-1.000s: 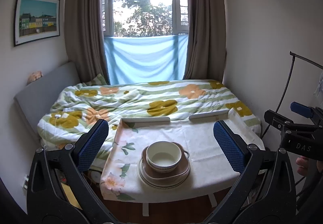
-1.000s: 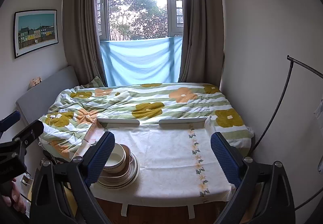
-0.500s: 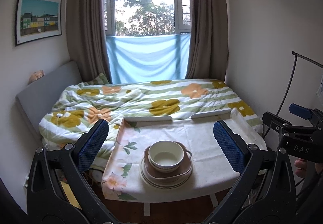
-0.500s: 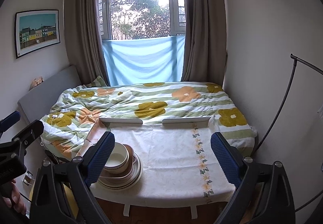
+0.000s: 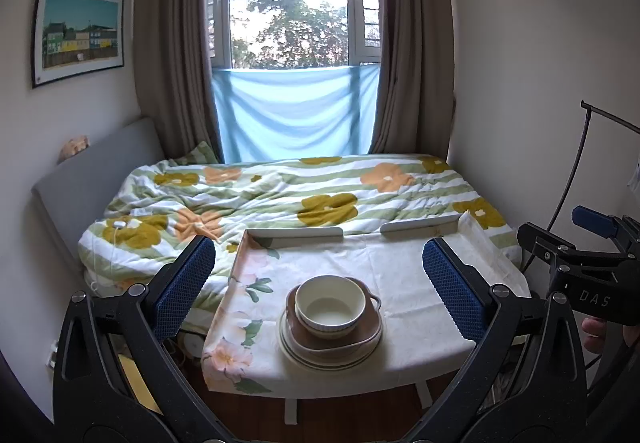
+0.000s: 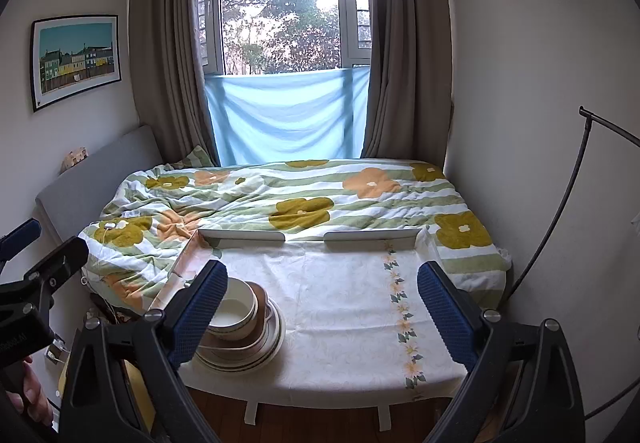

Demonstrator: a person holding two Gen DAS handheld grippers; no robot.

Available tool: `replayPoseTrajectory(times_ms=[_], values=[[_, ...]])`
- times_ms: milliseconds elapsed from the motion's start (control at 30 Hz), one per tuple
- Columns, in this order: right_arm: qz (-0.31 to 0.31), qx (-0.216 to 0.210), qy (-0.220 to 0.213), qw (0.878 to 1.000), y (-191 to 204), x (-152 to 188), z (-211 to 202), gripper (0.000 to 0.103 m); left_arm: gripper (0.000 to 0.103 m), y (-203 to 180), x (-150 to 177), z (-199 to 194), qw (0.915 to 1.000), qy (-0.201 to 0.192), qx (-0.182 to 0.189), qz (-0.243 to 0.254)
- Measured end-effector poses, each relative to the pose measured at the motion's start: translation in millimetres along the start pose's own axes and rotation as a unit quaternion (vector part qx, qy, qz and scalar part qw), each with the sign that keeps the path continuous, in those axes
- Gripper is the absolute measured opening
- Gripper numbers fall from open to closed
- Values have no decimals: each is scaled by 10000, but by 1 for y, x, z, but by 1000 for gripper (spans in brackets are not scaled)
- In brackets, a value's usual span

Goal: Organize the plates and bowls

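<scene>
A home bedroom: a bed (image 5: 280, 199) with floral duvet, curtained window (image 5: 288, 3), and framed picture (image 5: 78, 33).

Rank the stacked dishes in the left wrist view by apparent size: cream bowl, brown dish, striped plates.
1. striped plates, widest, at the bottom
2. brown dish, slightly narrower, so a close call
3. cream bowl, clearly smallest, on top

1. The table (image 6: 344, 307) lay bare right of the stacked dishes (image 5: 331, 327), leaving open room there.
2. Raised white rails (image 6: 242, 237) walled the far edge, with a gap between them.
3. A bent black rod (image 6: 560, 227) stood beside the table's right side.
4. Nothing stood over the stack.
</scene>
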State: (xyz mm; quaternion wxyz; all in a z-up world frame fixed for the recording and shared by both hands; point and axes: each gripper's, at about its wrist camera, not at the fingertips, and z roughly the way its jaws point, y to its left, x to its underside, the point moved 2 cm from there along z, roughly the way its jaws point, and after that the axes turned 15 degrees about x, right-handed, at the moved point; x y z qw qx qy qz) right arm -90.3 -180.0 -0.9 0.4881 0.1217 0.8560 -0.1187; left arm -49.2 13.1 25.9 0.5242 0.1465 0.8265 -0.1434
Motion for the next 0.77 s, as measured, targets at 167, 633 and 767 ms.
replayPoseTrajectory(times_ms=[167,633,767], values=[[-2,0,3,10000,0,0,0,95,103,1,1,0,10000,16,12,-13],[17,-79,49,10000,0,3,8,95,103,5,1,0,9997,-60,-216,-9],[7,-113,137,9998,3,1,17,95,103,7,1,8,9998,-45,-177,-16]])
